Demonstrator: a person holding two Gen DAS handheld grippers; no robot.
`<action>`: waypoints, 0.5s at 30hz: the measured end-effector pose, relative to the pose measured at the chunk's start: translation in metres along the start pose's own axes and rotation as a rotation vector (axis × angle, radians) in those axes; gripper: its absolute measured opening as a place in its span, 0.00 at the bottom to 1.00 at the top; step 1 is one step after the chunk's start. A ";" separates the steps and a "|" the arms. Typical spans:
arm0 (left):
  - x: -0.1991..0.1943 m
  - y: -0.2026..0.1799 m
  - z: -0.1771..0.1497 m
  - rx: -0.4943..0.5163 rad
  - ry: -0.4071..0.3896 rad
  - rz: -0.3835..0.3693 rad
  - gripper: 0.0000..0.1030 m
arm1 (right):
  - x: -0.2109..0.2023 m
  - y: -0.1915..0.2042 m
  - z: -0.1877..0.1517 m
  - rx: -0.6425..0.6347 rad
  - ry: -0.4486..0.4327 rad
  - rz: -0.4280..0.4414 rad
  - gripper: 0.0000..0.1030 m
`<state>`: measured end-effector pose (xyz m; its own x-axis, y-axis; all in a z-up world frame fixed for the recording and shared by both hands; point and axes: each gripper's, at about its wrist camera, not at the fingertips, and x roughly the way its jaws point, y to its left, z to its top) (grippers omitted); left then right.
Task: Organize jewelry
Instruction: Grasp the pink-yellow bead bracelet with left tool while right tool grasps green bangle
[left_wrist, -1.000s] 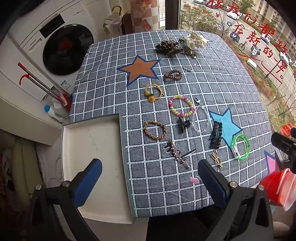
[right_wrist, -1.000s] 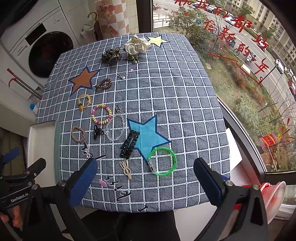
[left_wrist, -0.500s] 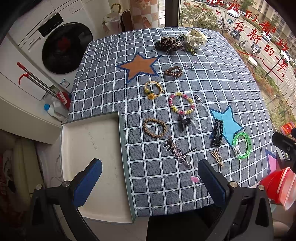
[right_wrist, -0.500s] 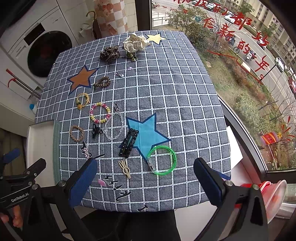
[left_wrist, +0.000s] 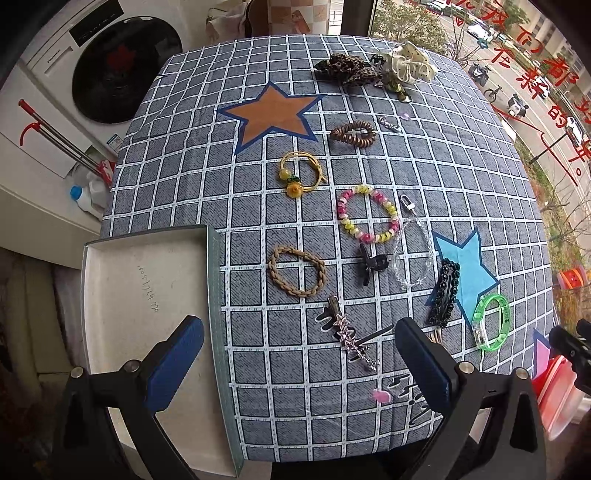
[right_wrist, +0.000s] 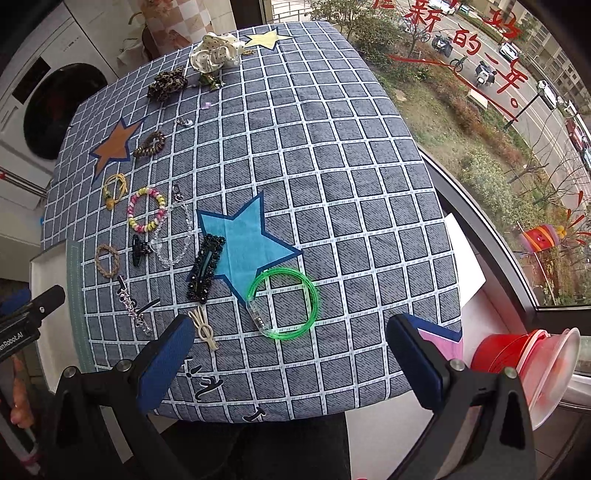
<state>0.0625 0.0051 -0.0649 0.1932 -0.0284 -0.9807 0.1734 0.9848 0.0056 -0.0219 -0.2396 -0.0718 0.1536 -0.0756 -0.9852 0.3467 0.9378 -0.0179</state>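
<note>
In the left wrist view, the shallow white tray (left_wrist: 122, 295) sits at lower left on the edge of the bench (left_wrist: 461, 166), which is draped in grey checked cloth. The left tool (left_wrist: 295, 363) hovers with its blue pads spread wide, gripping nothing; a tan braided bracelet (left_wrist: 297, 272) and a silver star hair clip (left_wrist: 351, 339) lie between them. In the right wrist view, the right tool (right_wrist: 290, 363) is equally wide apart and empty, with the translucent green bangle (right_wrist: 282, 302) lying flat just above it at lower centre.
</note>
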 end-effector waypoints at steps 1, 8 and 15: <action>0.006 -0.002 0.005 -0.005 -0.001 0.001 1.00 | 0.008 -0.007 0.000 0.009 0.014 -0.009 1.00; 0.057 -0.016 0.037 -0.036 0.026 -0.047 1.00 | 0.058 -0.038 0.003 0.049 0.103 -0.014 1.00; 0.099 -0.038 0.063 -0.019 0.053 -0.034 0.80 | 0.096 -0.039 0.006 0.010 0.142 0.006 0.99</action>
<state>0.1360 -0.0458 -0.1499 0.1357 -0.0532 -0.9893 0.1607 0.9865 -0.0310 -0.0151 -0.2855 -0.1643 0.0232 -0.0206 -0.9995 0.3557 0.9345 -0.0110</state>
